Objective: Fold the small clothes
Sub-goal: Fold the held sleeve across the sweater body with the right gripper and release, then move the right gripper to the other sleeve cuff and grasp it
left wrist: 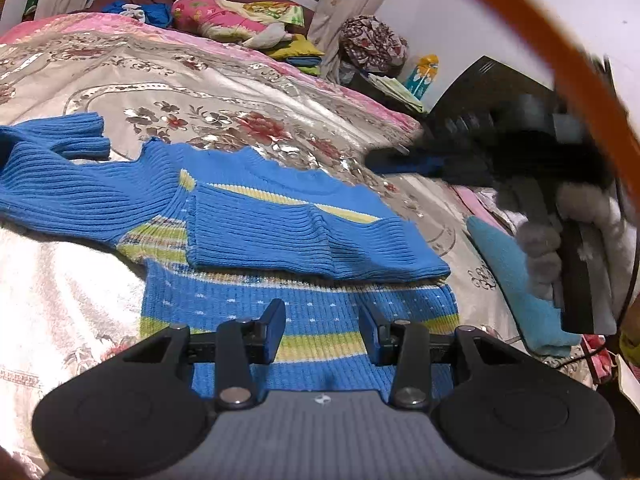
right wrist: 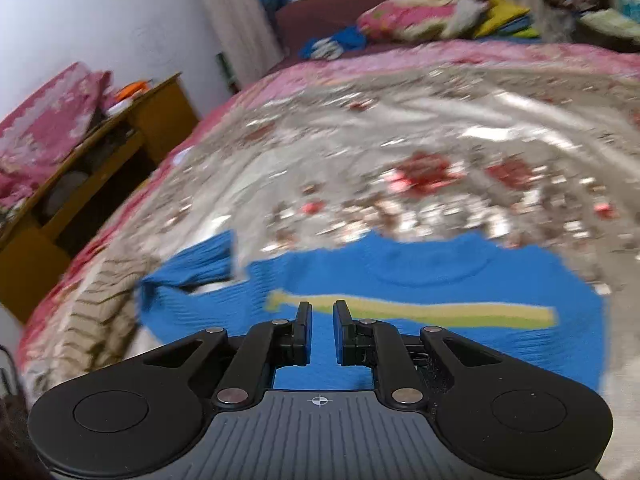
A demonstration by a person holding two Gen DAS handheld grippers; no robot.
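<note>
The bed [left wrist: 280,92], covered by a shiny floral bedspread [left wrist: 224,80], is serving as the folding surface, and its broad flat area is judged to be the reason the garment is spread there. The blue knit sweater [left wrist: 304,308] is lying flat on the bedspread with its neckline facing away from the cameras; striped yellow-green bands are running across its body. One sleeve [left wrist: 312,240] is lying folded across the chest, which is judged to be a completed fold; the other sleeve [left wrist: 60,188] is extending outward onto the bedspread, apparently awaiting the same treatment. A teal folded cloth [left wrist: 516,280] is resting near the bed edge, apart from the sweater, and pillows [left wrist: 224,16] are sitting at the far end. The left tongs [left wrist: 322,330] are hovering just above the lower body of the sweater, jaws spread wide and gripping nothing. The right tongs [right wrist: 322,330] are hovering over the sweater [right wrist: 400,300] chest area, just short of the yellow stripe [right wrist: 420,312], jaws parted by a narrow gap and holding nothing. The right wrist view is blurring, so contact with the fabric cannot be determined. Both tongs are pointing toward the neckline, with the sweater lying directly beneath and ahead of them.
</note>
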